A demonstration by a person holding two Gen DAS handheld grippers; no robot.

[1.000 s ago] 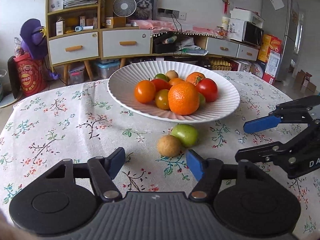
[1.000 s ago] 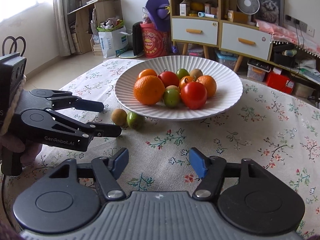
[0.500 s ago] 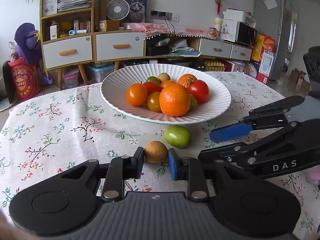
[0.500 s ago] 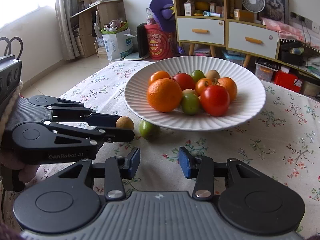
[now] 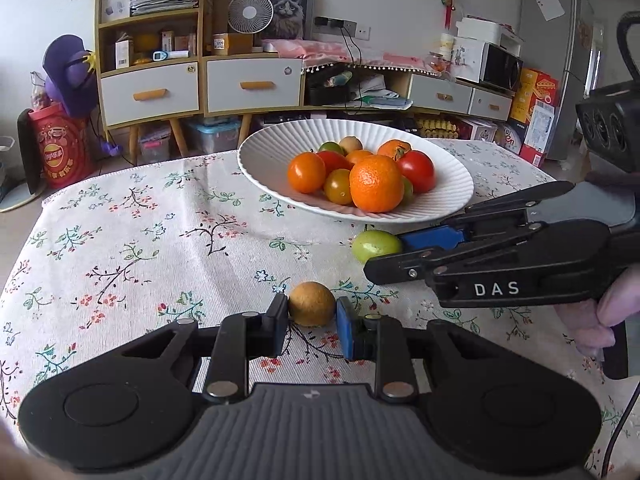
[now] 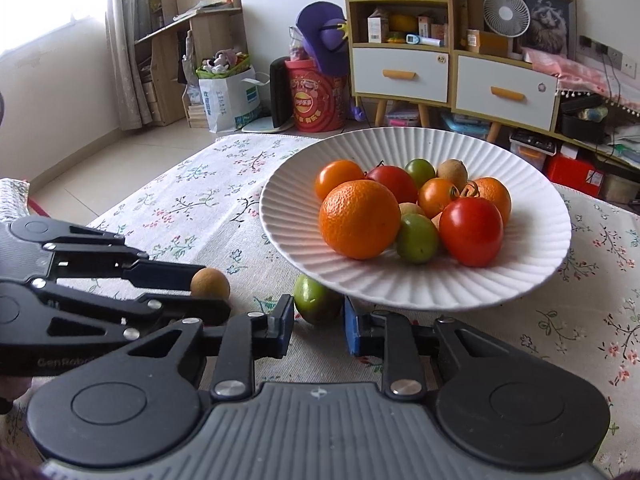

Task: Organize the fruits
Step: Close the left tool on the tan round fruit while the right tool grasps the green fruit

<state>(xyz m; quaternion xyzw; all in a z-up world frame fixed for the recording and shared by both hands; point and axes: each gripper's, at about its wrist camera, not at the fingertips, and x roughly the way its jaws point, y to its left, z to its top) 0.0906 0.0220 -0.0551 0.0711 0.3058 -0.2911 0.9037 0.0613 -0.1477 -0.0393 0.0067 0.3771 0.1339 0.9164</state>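
A white ribbed plate [image 5: 256, 160] [image 6: 552, 264] holds an orange [image 5: 376, 184] [image 6: 358, 218], tomatoes and several small fruits. My left gripper [image 5: 312, 316] is shut on a small brown fruit [image 5: 312, 304] [image 6: 210, 282] on the floral tablecloth, in front of the plate. My right gripper [image 6: 318, 316] has its fingers on both sides of a small green fruit [image 6: 318, 300] [image 5: 376, 245] at the plate's near edge; whether the pads press it is unclear. Each gripper shows in the other's view, the right one [image 5: 500, 268] and the left one [image 6: 100, 292].
The table's floral cloth [image 5: 140, 240] extends to the left and far edge. Behind stand a shelf unit with drawers [image 5: 160, 60], a fan [image 5: 250, 12], a red tub [image 5: 56, 152] and a fridge [image 5: 560, 60].
Both grippers moved forward and narrowed. The left closed onto the brown fruit, which was free a second ago. The right closed in around the green fruit.
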